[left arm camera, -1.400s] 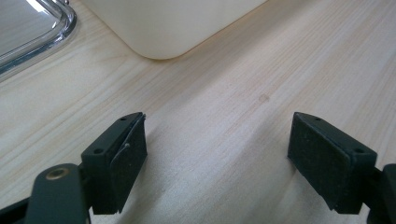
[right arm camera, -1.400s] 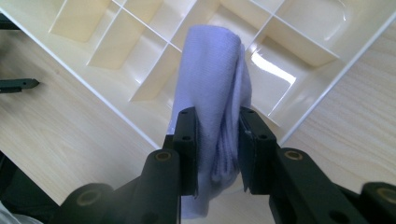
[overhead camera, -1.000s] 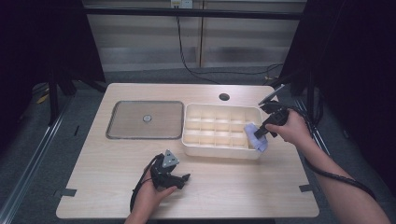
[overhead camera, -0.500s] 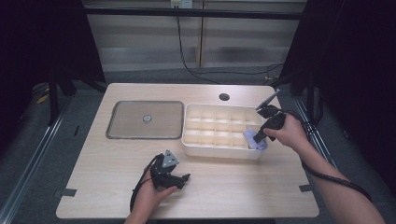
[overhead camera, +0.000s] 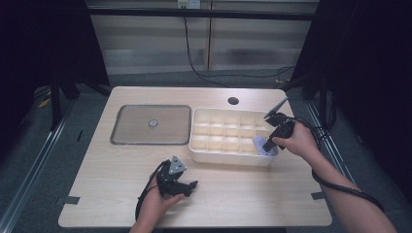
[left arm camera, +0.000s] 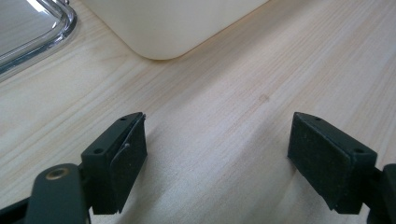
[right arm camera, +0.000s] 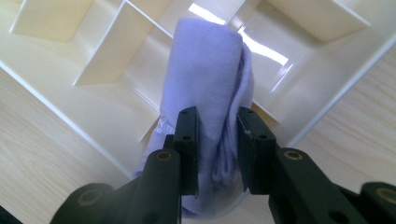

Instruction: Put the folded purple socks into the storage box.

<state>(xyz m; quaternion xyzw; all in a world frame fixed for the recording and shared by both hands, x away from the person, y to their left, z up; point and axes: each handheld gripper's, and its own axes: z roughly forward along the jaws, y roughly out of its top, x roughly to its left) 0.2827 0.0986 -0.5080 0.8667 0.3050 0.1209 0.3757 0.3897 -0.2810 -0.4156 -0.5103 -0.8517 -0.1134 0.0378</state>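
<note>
A cream divided box (overhead camera: 203, 151) stands right of the table's middle. My right gripper (overhead camera: 268, 146) hangs over its near right corner, shut on a folded lilac cloth (overhead camera: 262, 145). In the right gripper view the cloth (right arm camera: 210, 84) is pinched between the two jaws of the right gripper (right arm camera: 218, 149) and points down at a corner compartment of the box (right arm camera: 112, 116). My left gripper (overhead camera: 190, 187) rests on the table near the front edge, left of the box. In the left gripper view the left gripper (left arm camera: 215, 158) is open, its jaws wide apart over bare wood.
A flat metal tray (overhead camera: 151, 124) with a small round knob lies left of the box; its rim (left arm camera: 51, 28) and the box corner (left arm camera: 159, 32) show in the left gripper view. A round hole (overhead camera: 233, 101) sits near the table's far edge.
My right gripper has carried the lilac cloth a little lower and closer to the box's near right corner. The left gripper has stayed still.
</note>
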